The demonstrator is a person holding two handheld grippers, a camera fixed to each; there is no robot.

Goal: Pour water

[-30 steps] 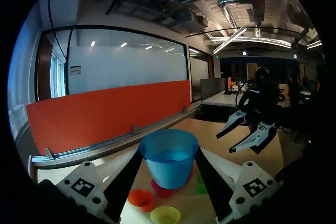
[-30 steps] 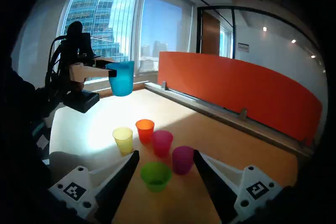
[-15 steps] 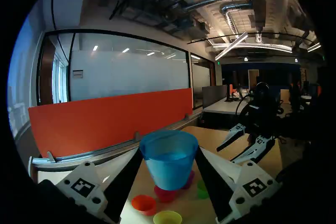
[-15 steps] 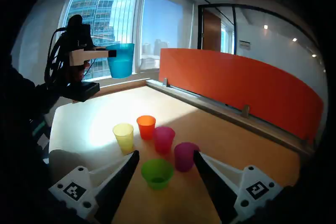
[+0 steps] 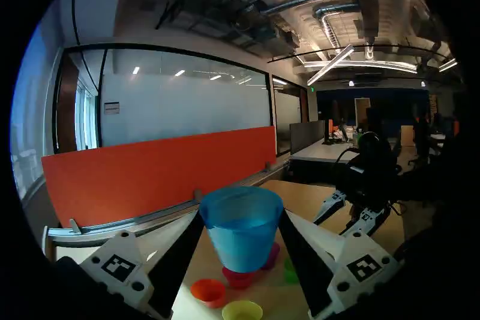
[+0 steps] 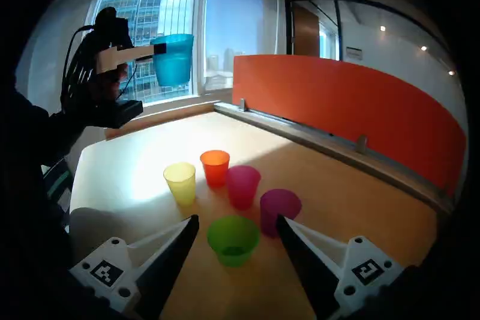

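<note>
Above the table, left gripper clamps blue cup (water inside); right gripper gapes wide

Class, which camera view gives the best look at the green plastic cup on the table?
The right gripper view: the green plastic cup stands whole in it, rim and inside visible. The left gripper view catches a sliver of it, low beside the translucent blue plastic cup.

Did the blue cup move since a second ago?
Yes. The blue cup went up: its bottom was level with the window sill before, and now it hangs clearly above the sill.
</note>
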